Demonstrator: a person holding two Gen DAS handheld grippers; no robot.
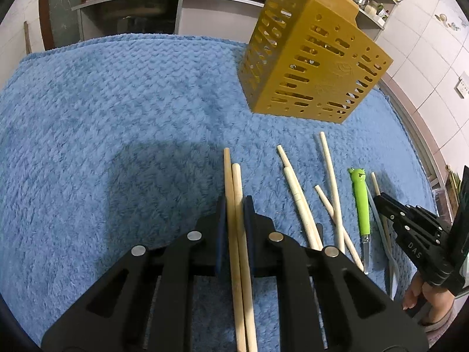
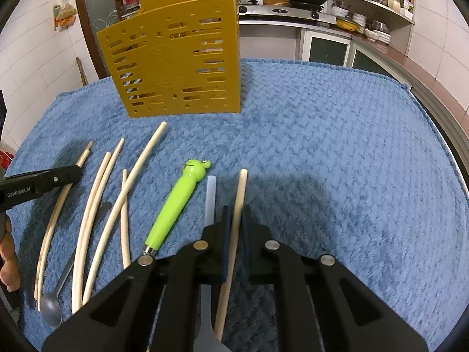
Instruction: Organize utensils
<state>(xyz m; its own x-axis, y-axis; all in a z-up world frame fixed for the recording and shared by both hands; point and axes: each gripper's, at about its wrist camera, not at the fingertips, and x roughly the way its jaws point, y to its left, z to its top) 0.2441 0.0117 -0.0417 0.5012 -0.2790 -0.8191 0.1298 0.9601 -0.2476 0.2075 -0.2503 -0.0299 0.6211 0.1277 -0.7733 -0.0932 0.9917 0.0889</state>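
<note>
**Both claws closed on chopsticks above the blue towel**

In the left wrist view, the left claw [image 1: 234, 205] fills the bottom of the frame, its blue pads pressed against a pair of chopsticks [image 1: 234, 182] that run side by side up between them and stick out past the tips. The jaws stand nearly together, with only the two sticks in the gap.

In the right wrist view, the right claw [image 2: 234, 211] sits at bottom centre, closed almost fully on a single chopstick [image 2: 241, 187] whose end reaches up beyond the pads. Just left of that stick lies a pale translucent handle [image 2: 211, 196], passing under the claw. Whether it touches the pads I cannot tell.

Further left on the blue towel [image 2: 337, 146] covering the desk lies a green knife [image 2: 178, 202] with a frog-face handle, tilted toward the upper right. Beyond it, in the lower left of the frame, several loose chopsticks [image 2: 96, 205] lie scattered and partly crossed, with a grey metal spoon [image 2: 51, 308] among them near the bottom edge. The left claw enters from the left edge above them, with fingers of a hand [image 2: 8, 261] below it.

Farthest back, at upper centre left, a yellow slotted utensil holder [image 2: 176, 58] stands upright on the towel, well apart from both claws. Behind it are a kitchen counter, stove and shelves.
</note>
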